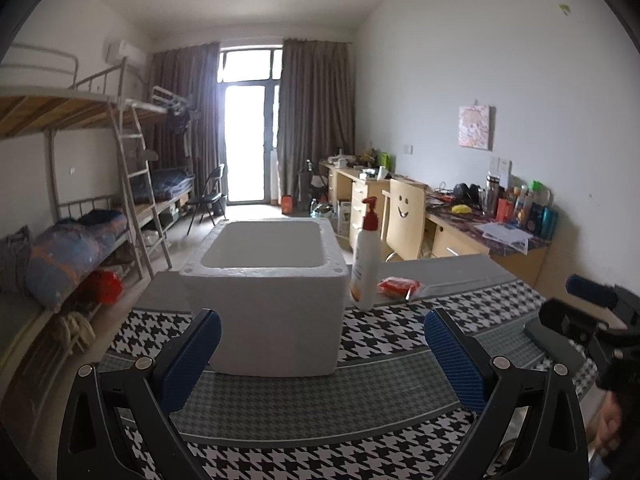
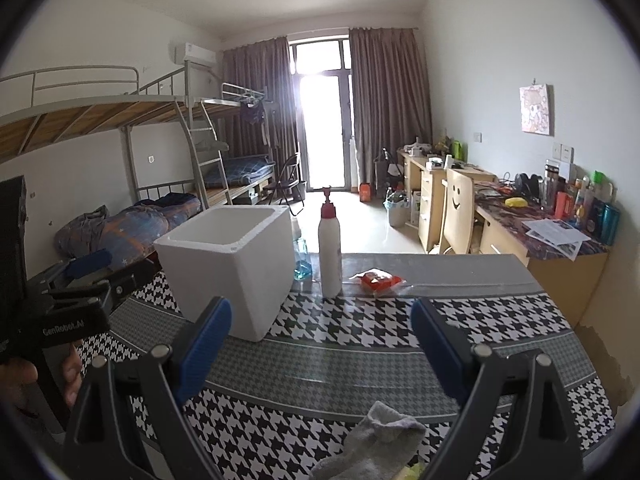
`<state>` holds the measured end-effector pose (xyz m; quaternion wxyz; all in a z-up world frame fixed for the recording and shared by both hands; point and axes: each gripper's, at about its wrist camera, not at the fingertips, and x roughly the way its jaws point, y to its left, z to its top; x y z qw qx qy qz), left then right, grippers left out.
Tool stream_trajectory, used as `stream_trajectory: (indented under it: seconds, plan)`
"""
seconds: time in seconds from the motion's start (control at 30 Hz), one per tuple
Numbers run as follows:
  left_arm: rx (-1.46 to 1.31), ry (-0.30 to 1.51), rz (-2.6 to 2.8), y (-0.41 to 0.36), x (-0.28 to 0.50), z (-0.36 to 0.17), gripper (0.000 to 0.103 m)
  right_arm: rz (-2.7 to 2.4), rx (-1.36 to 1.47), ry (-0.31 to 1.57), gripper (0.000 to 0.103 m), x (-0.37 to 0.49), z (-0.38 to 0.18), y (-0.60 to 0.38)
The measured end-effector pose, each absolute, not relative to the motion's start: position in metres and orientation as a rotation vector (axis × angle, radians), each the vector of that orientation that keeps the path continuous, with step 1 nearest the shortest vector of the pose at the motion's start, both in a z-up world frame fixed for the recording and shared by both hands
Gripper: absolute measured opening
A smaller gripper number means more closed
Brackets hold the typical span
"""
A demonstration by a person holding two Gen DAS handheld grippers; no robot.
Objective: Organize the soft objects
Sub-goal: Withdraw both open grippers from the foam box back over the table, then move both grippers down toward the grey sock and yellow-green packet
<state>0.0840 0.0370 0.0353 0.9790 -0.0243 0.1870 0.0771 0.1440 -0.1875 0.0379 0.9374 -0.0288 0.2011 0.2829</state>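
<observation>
A white foam box (image 1: 272,292) stands open-topped on the houndstooth table; in the right wrist view the foam box (image 2: 228,264) is left of centre. My left gripper (image 1: 322,354) is open just in front of it, nothing between its blue pads. My right gripper (image 2: 320,350) is open too, over the cloth. A grey sock (image 2: 376,444) lies crumpled on the table right below the right gripper, with something yellow-green at its lower edge. A red soft packet (image 2: 378,280) lies near the table's far edge; the packet (image 1: 398,286) sits right of the box.
A white pump bottle (image 2: 330,248) with a red top stands between box and packet; the bottle (image 1: 366,260) is close to the box's right side. Bunk beds (image 2: 120,184) line the left wall and cluttered desks (image 2: 540,232) the right. A hand (image 2: 24,376) holds the other gripper.
</observation>
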Motion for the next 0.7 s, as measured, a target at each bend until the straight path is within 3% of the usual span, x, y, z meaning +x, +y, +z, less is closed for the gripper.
stream_trajectory:
  seconds: [0.7]
  plan:
    - [-0.052,0.404,0.095,0.012,0.079,0.013,0.102,0.541,-0.032,0.427,0.093,0.136,0.019,-0.21]
